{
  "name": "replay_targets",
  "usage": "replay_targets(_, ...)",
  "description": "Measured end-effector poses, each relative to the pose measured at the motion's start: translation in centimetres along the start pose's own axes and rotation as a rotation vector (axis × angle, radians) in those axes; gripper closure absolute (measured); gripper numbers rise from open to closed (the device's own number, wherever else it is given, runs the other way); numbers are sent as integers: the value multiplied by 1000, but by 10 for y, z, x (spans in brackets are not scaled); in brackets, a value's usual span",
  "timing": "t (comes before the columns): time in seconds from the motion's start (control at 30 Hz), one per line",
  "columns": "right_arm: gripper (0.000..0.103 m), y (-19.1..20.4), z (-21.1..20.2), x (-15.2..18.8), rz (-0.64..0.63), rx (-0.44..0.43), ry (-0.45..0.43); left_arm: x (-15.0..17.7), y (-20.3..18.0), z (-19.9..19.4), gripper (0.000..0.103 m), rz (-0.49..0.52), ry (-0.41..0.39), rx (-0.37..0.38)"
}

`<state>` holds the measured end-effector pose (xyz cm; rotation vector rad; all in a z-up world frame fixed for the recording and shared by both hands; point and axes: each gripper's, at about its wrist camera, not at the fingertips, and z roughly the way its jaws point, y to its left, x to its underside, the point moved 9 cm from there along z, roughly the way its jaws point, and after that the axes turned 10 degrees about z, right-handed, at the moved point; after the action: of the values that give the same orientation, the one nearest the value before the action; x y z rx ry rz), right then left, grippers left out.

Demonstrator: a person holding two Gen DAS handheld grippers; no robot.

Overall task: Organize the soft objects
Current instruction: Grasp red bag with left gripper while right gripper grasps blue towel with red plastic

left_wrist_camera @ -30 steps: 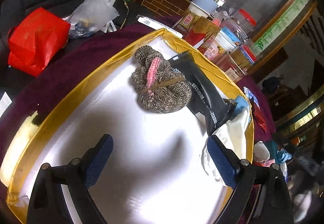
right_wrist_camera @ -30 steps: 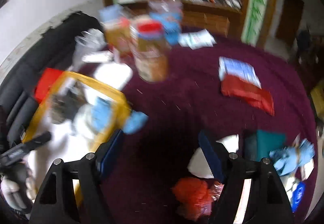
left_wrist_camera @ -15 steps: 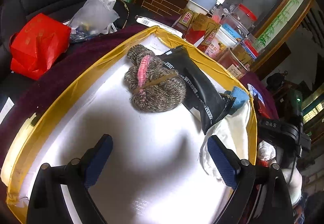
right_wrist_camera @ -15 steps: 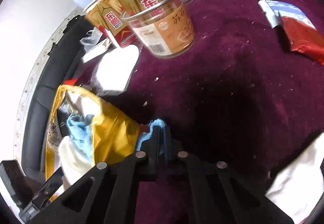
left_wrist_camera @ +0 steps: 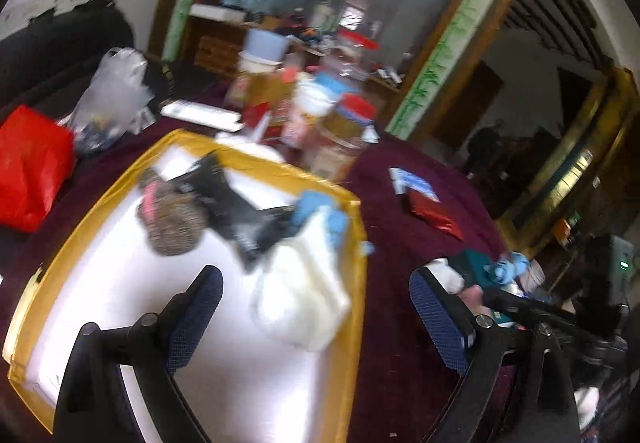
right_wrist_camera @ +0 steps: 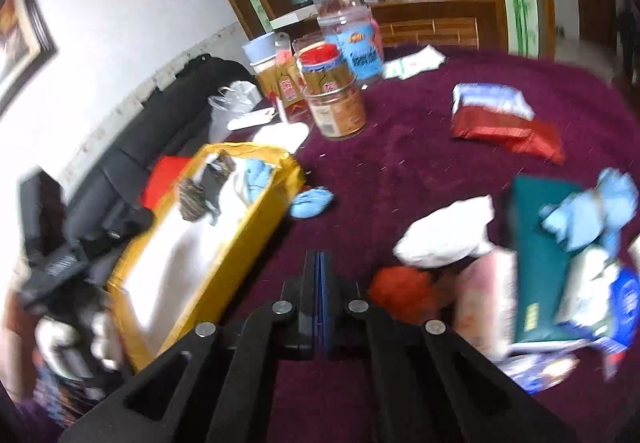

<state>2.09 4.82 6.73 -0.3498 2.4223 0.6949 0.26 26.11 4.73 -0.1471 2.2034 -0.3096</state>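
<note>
A yellow-rimmed box [left_wrist_camera: 358, 243] [right_wrist_camera: 256, 219] with a white floor holds a speckled knit item [left_wrist_camera: 172, 223], a black pouch [left_wrist_camera: 236, 207], a white cloth [left_wrist_camera: 304, 291] and a blue cloth [left_wrist_camera: 316, 209]. My left gripper [left_wrist_camera: 316, 317] is open and empty above the box's right rim. My right gripper [right_wrist_camera: 319, 275] is shut with nothing in it, above the maroon tablecloth. A blue cloth [right_wrist_camera: 311, 202] lies on the table just outside the box. A white cloth [right_wrist_camera: 448, 233], an orange soft item [right_wrist_camera: 400, 293] and another blue cloth [right_wrist_camera: 592, 213] lie to the right.
Jars and cartons [right_wrist_camera: 336, 99] stand at the back of the table. A red and blue packet [right_wrist_camera: 504, 123] and a teal box [right_wrist_camera: 540, 255] lie on the right. A red bag [left_wrist_camera: 28, 167] and a clear plastic bag [left_wrist_camera: 112, 99] sit left of the box.
My right gripper has pulled back and up from the blue cloth beside the box, still shut. My left gripper has swung right, from over the box floor to its right rim.
</note>
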Motion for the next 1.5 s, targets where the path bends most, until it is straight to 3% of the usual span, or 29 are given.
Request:
replay_targets(0.03,51,-1,10,-5,-1,33,5,-1,-4,-2,7,6,-7,-5)
replay_targets(0.07,41,-3,23,-9,20,41,18,-1,-5,-3,7,1,-11,-16)
replay_targets(0.2,38,-10,98,-26,227,-24,131,11,4,-12,7,-49,-9,-12)
replay_targets(0.37,52,-24,168,-35,398,-25,181,22,24,-30,7,-60,-6,-42)
replay_targets(0.4,64,-21,172,-38,404,-41,170,23,27,-31,7,-61,-4,-46)
replay_targets(0.43,88,-18,175,-38,410,-59,178,23,31,-32,7,-64,-4,-49)
replay_targets(0.5,94,-10,177,-40,433,-135,189,22,35,-31,7,-69,-8,-50)
replay_targets(0.73,98,11,117,-41,283,-176,125,29,21,-17,7,-78,10,1)
replay_targets(0.9,98,9,8,-26,216,-271,14,30,-6,-15,7,-11,26,31)
replay_targets(1.07,97,-20,-85,29,150,-271,-33,30,-53,6,7,95,73,59)
replay_targets(1.23,94,-102,-78,84,266,-76,35,45,-112,52,7,172,179,89)
replay_targets(1.37,86,-130,-78,103,336,-77,24,58,-150,88,7,268,243,43)
replay_targets(1.5,65,-139,-85,105,344,-91,-10,59,-168,114,7,364,245,-47)
